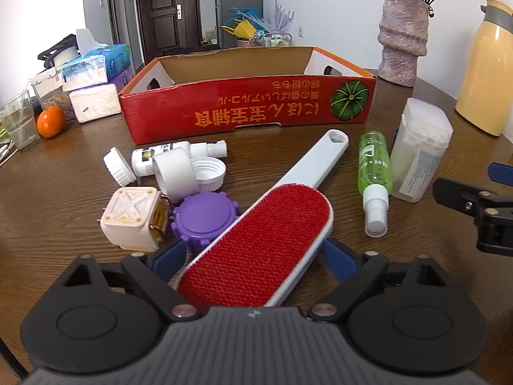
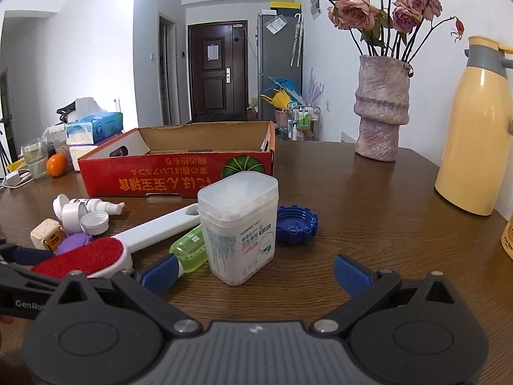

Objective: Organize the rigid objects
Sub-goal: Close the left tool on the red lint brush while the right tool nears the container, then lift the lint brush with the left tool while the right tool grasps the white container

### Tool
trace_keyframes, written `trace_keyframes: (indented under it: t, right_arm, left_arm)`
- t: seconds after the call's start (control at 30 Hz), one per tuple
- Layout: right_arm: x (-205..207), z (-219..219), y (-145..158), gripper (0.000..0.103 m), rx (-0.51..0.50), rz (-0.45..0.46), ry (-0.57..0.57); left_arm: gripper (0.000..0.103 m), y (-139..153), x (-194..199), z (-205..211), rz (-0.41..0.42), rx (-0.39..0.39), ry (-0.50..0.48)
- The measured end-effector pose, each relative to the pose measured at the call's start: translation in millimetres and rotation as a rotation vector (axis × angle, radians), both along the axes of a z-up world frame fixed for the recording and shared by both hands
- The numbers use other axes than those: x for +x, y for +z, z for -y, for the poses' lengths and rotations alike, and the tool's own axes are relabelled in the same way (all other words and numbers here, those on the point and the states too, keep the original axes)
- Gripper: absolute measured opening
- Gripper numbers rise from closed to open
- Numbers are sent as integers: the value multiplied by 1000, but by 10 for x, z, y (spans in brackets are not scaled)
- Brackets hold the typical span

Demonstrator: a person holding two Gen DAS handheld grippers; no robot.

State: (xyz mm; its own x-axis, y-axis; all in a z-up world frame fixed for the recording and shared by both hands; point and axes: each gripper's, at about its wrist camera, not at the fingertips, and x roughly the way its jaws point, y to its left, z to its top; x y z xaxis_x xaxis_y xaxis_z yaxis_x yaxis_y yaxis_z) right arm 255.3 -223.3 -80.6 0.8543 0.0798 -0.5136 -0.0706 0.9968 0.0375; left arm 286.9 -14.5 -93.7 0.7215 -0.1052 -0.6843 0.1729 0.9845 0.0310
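Observation:
A red-and-white lint brush (image 1: 256, 240) lies on the wooden table, its red head between the blue pads of my open left gripper (image 1: 253, 258); it also shows in the right wrist view (image 2: 96, 253). My right gripper (image 2: 256, 272) is open and empty, just in front of a translucent cotton-swab box (image 2: 239, 224). A green spray bottle (image 1: 373, 173) lies beside that box (image 1: 420, 150). A white cube (image 1: 131, 218), purple lid (image 1: 205, 216), white bottle (image 1: 179, 154) and white caps (image 1: 208, 173) cluster at left. The open red carton (image 1: 247, 102) stands behind, nothing visible inside it.
A blue lid (image 2: 296, 224) lies behind the swab box. A pink vase (image 2: 381, 109) and a yellow thermos (image 2: 474, 128) stand at right. Tissue packs (image 1: 96, 89), an orange (image 1: 50, 122) and a glass (image 1: 19, 122) sit at far left.

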Motion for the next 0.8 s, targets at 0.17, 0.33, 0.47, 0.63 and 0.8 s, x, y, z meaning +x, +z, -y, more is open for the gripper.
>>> trace_keyframes:
  t: [0.17,0.33,0.47,0.63,0.8]
  right_arm:
    - [18,-9,-42,103,-2,2,4]
    - [23,-2,-56,103,-6,35,14]
    - [76,46,-59,102,1,63,29]
    - [184,98,-92,101,-27,79,50]
    - [304,136,-110,98,-26,76,110]
  left_arm:
    - [84,-22,8,26,-5,-16,-2]
    - [80,-28,16,80,-11,-38,6]
    - [64,-21,-11,147,-1,-36,18]
    - [57,-7,-24,200,4,-51,25]
    - [57,-3,-30,223,8,-52,35]
